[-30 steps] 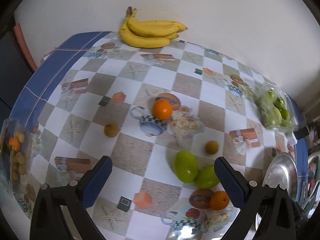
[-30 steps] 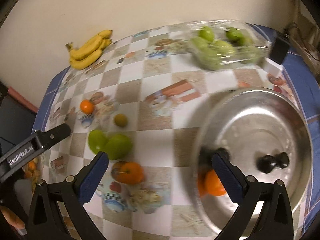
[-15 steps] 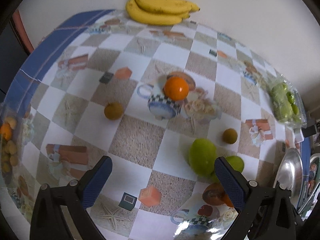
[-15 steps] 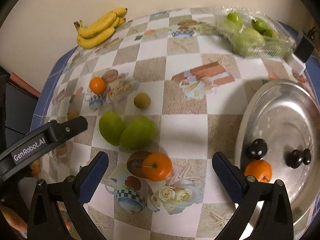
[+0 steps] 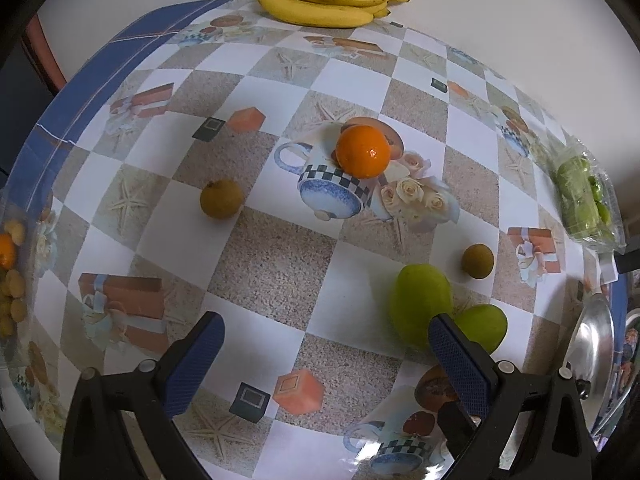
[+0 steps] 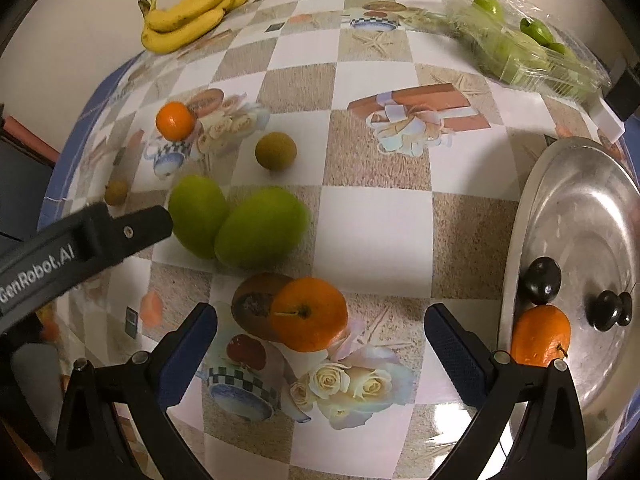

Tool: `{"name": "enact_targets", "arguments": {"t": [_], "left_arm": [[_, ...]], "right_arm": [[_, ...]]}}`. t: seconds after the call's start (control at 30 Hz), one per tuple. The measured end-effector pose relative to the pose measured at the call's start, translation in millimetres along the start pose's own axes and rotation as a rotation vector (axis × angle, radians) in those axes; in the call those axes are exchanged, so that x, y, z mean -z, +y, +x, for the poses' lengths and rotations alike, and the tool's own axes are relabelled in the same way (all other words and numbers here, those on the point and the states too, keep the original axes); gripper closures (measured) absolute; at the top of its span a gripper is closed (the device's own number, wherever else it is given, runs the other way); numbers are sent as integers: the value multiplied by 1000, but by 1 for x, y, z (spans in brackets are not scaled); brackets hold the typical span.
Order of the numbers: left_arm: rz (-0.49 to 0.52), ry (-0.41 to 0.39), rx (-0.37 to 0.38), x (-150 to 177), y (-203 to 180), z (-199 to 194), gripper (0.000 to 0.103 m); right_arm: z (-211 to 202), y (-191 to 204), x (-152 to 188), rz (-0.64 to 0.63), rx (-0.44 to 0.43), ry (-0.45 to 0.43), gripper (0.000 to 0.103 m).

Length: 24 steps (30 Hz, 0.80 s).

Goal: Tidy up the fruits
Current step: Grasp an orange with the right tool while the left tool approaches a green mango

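Loose fruit lies on a checked tablecloth. In the left wrist view my left gripper (image 5: 324,344) is open over bare cloth, with an orange (image 5: 363,151) ahead, two green mangoes (image 5: 420,304) by its right finger, and two small brown fruits (image 5: 222,199) (image 5: 477,261). In the right wrist view my right gripper (image 6: 322,332) is open, and an orange (image 6: 308,314) sits on the cloth between its fingers, untouched. The metal tray (image 6: 580,220) on the right holds another orange (image 6: 540,336) and dark fruits (image 6: 543,275).
Bananas (image 5: 332,0) lie at the far edge by the wall. A clear bag of green fruits (image 6: 520,52) lies at the far right. Another bag of small fruits (image 5: 10,272) lies at the left edge. The left gripper's black body (image 6: 80,248) reaches in beside the mangoes (image 6: 262,232).
My right gripper has swung left, away from the tray, where an orange now lies, to the orange on the cloth. My left gripper has moved forward and lower over the table.
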State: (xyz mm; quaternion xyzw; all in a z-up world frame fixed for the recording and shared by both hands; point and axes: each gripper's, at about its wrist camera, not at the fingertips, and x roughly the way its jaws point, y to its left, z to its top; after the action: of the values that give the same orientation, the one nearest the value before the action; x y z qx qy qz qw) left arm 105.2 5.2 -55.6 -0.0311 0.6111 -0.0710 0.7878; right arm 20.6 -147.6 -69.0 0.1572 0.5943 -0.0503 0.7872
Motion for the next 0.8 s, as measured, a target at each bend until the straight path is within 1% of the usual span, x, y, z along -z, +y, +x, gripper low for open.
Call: {"name": "enact_targets", "arguments": {"t": [0.1,0.17,0.23,0.27,0.33,0.37,0.43,0.53,0.8], "left_arm": [[2,-5,9,-2,-3,-1,0],[-6,-12,18,-4,-5,-1,0],[-11,-21,16,-6,-4,-2,0],[-13,-24,18,-6,-4,-2,0],[-11,-23,23,-7,-5,-3,0],[-6,-23,25,-7,-6,-3,0],[3,-22,25,-8,-9,-3,0],[7,-24,25,-8,-12,-2,0],[-10,-27,28,-7,-9,-5,0]], "right_arm": [[-2,0,0,-3,4,-5,3],[-4,0,-1,-7,2,-10,9],[-5,1,-2,-7,-5,-11,21],[-5,1,-2,-6,-8,-9,24],[-3,2,-2,-5,-17,-2,36],[-3,3,-3,-6,-23,3,40],[-3,3,-3,-7,-26,8,53],[-3,3,-2,-2,-30,10,62],[-7,2,-2,-1,-27,10,65]]}}
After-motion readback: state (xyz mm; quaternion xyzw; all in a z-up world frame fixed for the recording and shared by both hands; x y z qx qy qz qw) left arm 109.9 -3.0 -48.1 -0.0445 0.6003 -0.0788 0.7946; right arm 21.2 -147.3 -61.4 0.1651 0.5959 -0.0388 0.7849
